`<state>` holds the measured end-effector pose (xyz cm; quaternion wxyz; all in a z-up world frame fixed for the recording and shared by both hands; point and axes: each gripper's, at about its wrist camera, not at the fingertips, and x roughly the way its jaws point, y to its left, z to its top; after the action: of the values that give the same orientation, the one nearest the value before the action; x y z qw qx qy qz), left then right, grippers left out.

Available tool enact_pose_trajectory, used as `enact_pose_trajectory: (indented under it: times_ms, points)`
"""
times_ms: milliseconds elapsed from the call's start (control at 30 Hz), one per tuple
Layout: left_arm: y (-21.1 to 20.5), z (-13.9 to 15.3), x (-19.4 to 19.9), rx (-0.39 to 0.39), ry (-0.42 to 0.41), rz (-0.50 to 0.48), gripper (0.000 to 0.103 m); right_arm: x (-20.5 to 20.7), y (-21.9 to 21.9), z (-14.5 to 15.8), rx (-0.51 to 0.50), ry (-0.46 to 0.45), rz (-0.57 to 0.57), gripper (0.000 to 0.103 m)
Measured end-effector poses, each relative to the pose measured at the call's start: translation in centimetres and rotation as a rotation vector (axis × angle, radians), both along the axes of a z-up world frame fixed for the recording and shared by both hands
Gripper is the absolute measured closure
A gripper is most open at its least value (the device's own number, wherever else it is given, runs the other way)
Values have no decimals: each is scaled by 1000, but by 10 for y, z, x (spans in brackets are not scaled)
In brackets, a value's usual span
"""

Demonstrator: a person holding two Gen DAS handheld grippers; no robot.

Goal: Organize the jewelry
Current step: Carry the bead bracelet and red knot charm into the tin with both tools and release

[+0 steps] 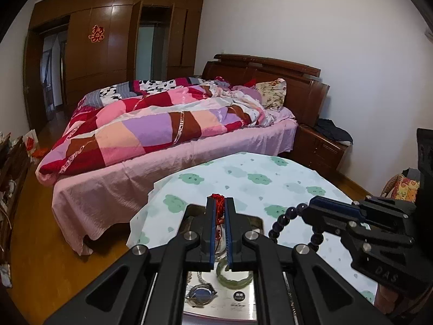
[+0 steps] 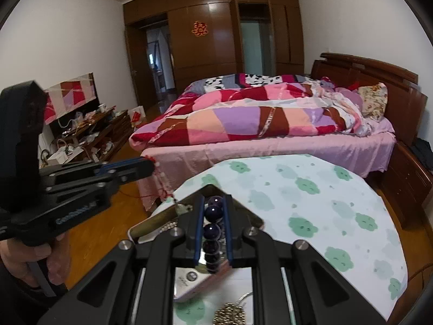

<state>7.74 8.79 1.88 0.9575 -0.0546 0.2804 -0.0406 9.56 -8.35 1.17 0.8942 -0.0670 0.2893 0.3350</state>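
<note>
Left wrist view: two hand-held grippers carry jewelry above a round table (image 1: 284,178) with a cloud-print cloth.

A mirrored tray (image 1: 243,295) lies at 6 o'clock, holding a watch (image 1: 200,294) and a green bangle (image 1: 235,273). The right gripper (image 1: 311,208), at 3 o'clock, is clamped on a dark bead bracelet (image 1: 284,219) whose loop hangs toward 7 o'clock. The left gripper (image 1: 219,203) is clamped on a red cord (image 1: 218,201), its length running toward 12 o'clock.
</note>
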Motion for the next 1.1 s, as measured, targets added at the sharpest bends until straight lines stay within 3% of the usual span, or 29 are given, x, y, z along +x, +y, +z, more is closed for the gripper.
enact_pose_trajectory:
  times_ms: [433,1100]
  points:
    - [19,-14,-4,-17,37,33,98,-12,32,-17,-34,24,66,88]
    - [19,-45,-8,1,103,56,98,-12,46,-53,-62,97,82,88]
